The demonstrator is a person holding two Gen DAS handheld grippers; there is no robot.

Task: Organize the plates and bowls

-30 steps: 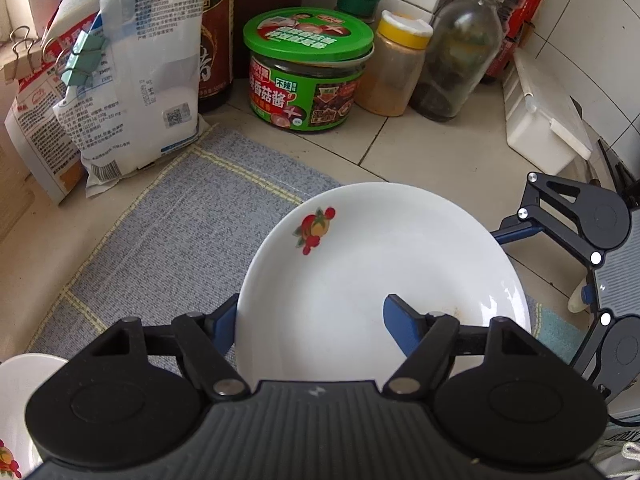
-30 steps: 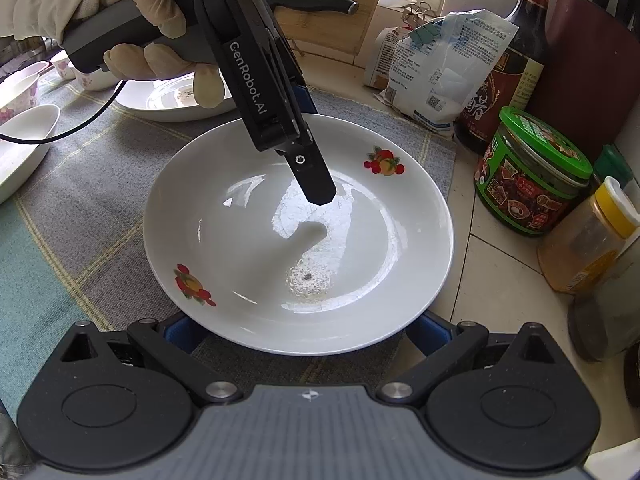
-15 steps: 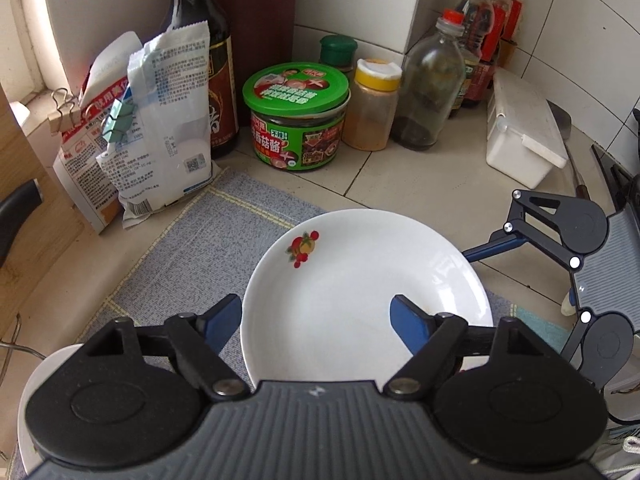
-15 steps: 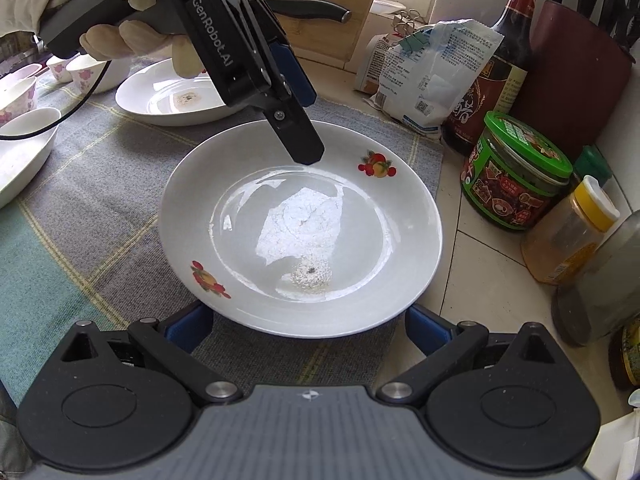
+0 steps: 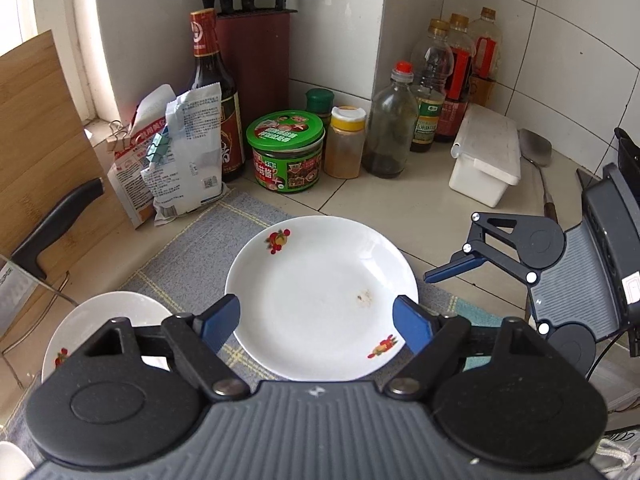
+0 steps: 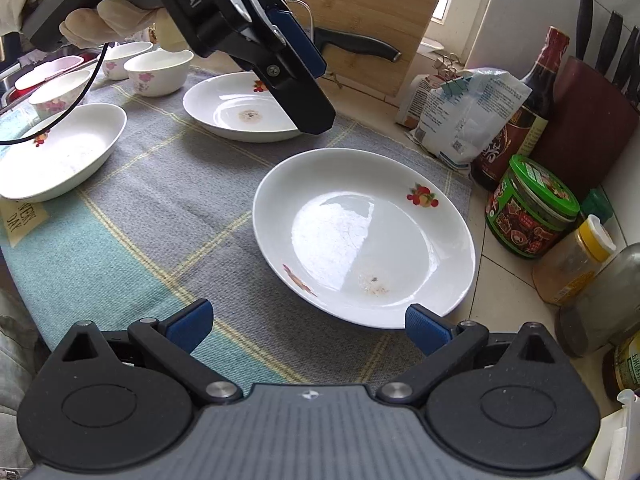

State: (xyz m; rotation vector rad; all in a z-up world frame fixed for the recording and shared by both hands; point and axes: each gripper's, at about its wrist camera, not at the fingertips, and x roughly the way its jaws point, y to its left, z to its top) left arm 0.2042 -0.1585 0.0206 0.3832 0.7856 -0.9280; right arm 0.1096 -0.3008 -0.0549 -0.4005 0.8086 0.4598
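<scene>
The white round ceramic plate with fruit prints (image 6: 362, 236) sits flat on the grey-and-teal woven mat (image 6: 160, 216), right end of the counter (image 5: 400, 208). Left claw (image 5: 316, 322) is opening above it, nothing gripped. Right claw (image 6: 310, 326) is released, empty, near the plate's edge.

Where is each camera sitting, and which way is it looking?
Left wrist camera: sits on the left tool, looking down over its blue fingers at the fruit-print plate and toward the tiled corner with the green jar; its jaws are opening, empty. The right tool shows at its right edge.
Right wrist camera: sits on the right tool, looking down across the same plate toward more dishes; the left tool and a gloved hand show above.
Both see the plate, cloth, green jar and each other's tool.
</scene>
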